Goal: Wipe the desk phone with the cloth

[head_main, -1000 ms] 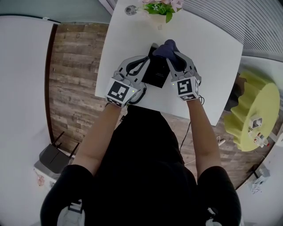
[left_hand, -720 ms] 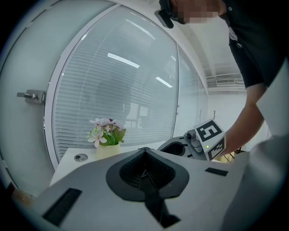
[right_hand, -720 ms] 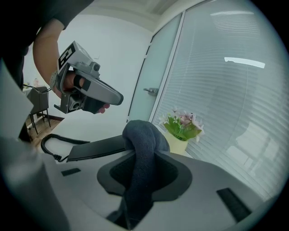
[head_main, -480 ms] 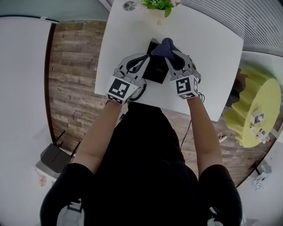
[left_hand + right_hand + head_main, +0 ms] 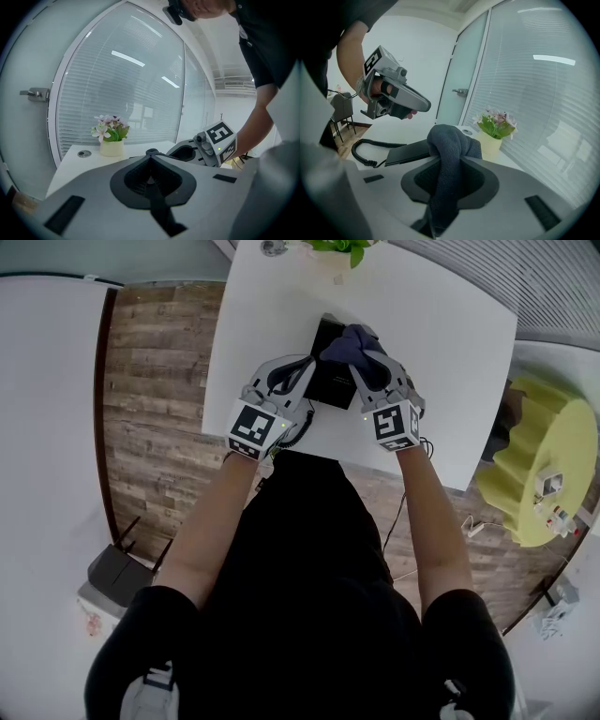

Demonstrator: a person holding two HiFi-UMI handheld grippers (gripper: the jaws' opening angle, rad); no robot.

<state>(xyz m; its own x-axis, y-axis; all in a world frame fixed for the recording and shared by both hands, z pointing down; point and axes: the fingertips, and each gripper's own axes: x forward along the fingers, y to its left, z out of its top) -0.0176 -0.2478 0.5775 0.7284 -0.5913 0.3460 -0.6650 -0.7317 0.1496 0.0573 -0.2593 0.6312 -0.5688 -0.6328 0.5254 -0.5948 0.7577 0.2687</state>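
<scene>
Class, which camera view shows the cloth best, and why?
The right gripper view: the cloth fills the centre, clamped in the right hand-held gripper. The head view shows a small dark bundle on the desk phone; the left gripper view doesn't clearly show it.

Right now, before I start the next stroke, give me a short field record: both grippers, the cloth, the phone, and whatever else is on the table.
Left gripper: fingers together, nothing between them; held raised by the phone's left side
Right gripper: fingers shut on the cloth
Cloth: dark blue-grey, bunched, over the phone's far end
Desk phone: black, lying on the white table
Coiled cord: on the table at the phone's near left
Flower pot: at the table's far edge, apart from the phone
</scene>
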